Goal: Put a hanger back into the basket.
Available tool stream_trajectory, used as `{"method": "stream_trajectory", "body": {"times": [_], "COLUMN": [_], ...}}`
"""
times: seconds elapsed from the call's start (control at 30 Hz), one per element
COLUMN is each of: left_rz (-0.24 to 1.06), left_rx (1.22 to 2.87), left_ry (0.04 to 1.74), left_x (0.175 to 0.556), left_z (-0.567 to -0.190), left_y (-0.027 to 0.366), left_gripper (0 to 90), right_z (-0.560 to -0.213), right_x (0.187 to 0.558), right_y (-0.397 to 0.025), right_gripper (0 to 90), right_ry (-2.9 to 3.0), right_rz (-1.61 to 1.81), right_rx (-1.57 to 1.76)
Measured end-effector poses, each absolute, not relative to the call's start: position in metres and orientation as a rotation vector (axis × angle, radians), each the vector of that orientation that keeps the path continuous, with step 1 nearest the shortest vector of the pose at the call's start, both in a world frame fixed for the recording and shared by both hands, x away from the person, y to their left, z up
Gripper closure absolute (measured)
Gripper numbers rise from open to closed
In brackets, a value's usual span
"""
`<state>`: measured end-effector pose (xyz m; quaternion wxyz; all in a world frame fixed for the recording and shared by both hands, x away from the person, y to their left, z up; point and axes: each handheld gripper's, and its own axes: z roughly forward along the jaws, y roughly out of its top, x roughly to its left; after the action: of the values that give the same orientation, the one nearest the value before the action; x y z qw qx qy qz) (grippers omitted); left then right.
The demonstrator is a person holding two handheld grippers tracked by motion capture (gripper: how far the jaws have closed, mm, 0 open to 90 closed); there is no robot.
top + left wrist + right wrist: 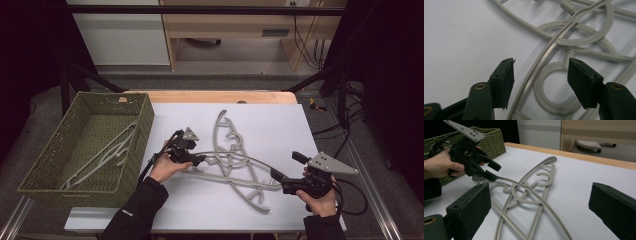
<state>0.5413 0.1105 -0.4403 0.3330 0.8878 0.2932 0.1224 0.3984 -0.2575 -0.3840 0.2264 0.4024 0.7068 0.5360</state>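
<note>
I'm over the white table, wicker basket at its left edge with one grey hanger already lying inside.

Pile of grey hangers sits mid-table, between my two grippers. At least three, crossed and overlapping, hooks tangled together near the left end of the pile.

Left gripper is at the left end of the pile, just beside the basket's near wall. Jaws wide apart in the left gripper view, nothing clamped. A thin curved hanger arm runs up through the gap between the two pads, closer to the left one, and I can't tell whether it touches either. Below the gap, a hanger's round hook loop lies flat on the sheet.

Right gripper is at the right end of the pile, low over the table. Jaws spread very wide in the right gripper view, holding nothing. Pads flank the pile's near end; the long hanger arm passes between them. From above the tips look right at the hanger's end, contact unclear.
</note>
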Motion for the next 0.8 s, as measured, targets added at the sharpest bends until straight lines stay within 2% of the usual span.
{"method": "stream_trajectory", "body": {"times": [0.27, 0.47, 0.6, 0.8], "left_rz": [0.336, 0.307, 0.332, 0.358], "left_rx": [2.369, 2.383, 2.424, 2.485], "left_ry": [0.775, 0.800, 0.778, 0.740], "left_x": [0.551, 0.553, 0.550, 0.540], "left_z": [-0.455, -0.458, -0.456, -0.451], "left_y": [0.107, 0.109, 0.108, 0.107], "left_gripper": [45.0, 64.6, 67.1, 78.6], "right_z": [-0.384, -0.384, -0.384, -0.384], "right_x": [0.398, 0.398, 0.398, 0.398], "right_y": [-0.258, -0.258, -0.258, -0.257], "right_gripper": [4.4, 4.4, 4.4, 4.4], "right_ry": [1.947, 1.949, 1.951, 1.951], "right_rz": [1.480, 1.480, 1.480, 1.475], "right_rx": [1.109, 1.108, 1.105, 1.106]}}
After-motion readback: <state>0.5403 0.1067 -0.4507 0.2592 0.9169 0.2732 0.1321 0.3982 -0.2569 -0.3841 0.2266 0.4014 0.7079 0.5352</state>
